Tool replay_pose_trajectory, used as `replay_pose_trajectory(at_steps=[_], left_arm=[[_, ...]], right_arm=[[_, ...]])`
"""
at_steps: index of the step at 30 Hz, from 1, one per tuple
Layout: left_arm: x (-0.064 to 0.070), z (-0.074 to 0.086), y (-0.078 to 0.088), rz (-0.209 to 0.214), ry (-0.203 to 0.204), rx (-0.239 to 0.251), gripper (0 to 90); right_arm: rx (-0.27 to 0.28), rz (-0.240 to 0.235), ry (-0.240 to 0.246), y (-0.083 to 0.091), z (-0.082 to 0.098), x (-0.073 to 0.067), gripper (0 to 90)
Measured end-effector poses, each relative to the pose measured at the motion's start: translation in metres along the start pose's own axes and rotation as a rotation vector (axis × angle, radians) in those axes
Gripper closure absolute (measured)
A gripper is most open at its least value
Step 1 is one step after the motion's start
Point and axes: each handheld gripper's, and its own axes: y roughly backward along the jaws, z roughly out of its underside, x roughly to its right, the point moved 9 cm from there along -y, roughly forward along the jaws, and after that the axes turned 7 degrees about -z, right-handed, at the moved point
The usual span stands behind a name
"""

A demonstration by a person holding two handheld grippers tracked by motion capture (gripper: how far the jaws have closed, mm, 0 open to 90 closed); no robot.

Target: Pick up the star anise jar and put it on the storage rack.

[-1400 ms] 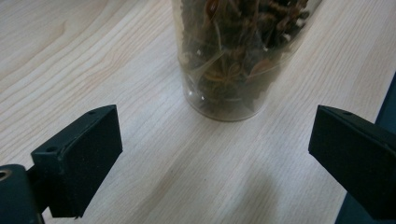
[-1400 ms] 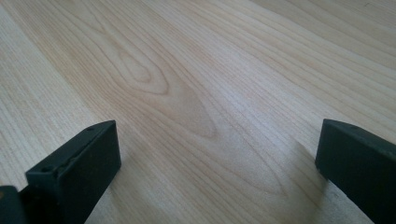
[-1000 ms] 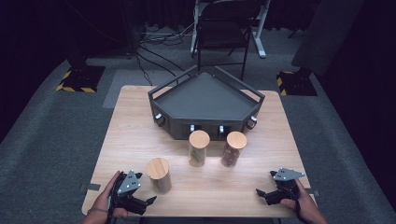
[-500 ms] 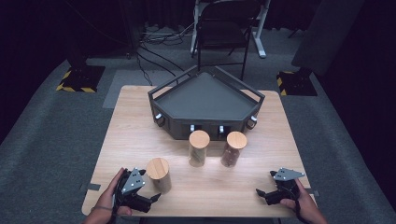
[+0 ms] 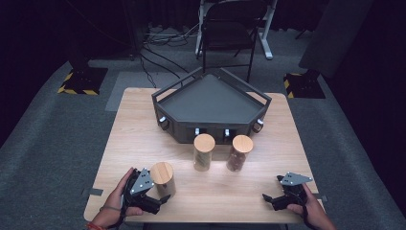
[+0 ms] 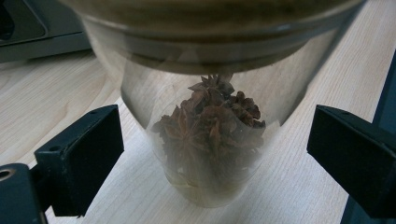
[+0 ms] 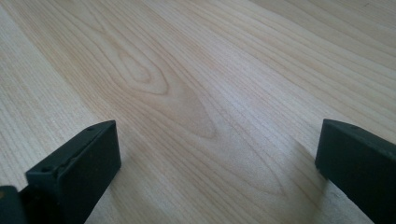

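two jars (image 5: pixel 204 152), tray (image 5: pixel 210 98) behind

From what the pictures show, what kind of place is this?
Probably a lab or studio set up for recording handling tasks, not a home kitchen: dark curtains and grey carpet surround one wooden table, cables trail on the floor, and hazard-striped stand bases flank it.

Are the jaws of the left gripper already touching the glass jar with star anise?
Apart. In the left gripper view the jar stands between the open jaws of the left gripper, with bare table visible on both sides of the glass.
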Motion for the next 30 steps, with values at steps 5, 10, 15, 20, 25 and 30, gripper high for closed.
replay_pose_trajectory(at_steps=[5, 10, 15, 20, 25, 30], left_arm=[[0.000, -0.001, -0.001, 0.003, -0.008, 0.002, 6.0], [0.000, -0.004, -0.003, 0.008, -0.021, 0.008, 9.3], [-0.001, -0.006, -0.007, 0.016, -0.005, 0.040, 15.2], [-0.003, -0.006, -0.009, 0.012, 0.002, 0.053, 19.6], [-0.001, -0.007, -0.011, 0.017, -0.007, 0.058, 23.0], [-0.002, -0.006, -0.010, 0.025, 0.001, 0.062, 23.6]], right_arm=[[0.000, 0.000, 0.000, 0.000, 0.000, 0.000, 0.1], [0.000, 0.000, 0.000, 0.000, 0.000, 0.000, 0.1], [0.000, 0.000, 0.000, 0.000, 0.000, 0.000, 0.1], [0.000, 0.000, 0.000, 0.000, 0.000, 0.000, 0.1], [0.000, 0.000, 0.000, 0.000, 0.000, 0.000, 0.1], [0.000, 0.000, 0.000, 0.000, 0.000, 0.000, 0.1]])
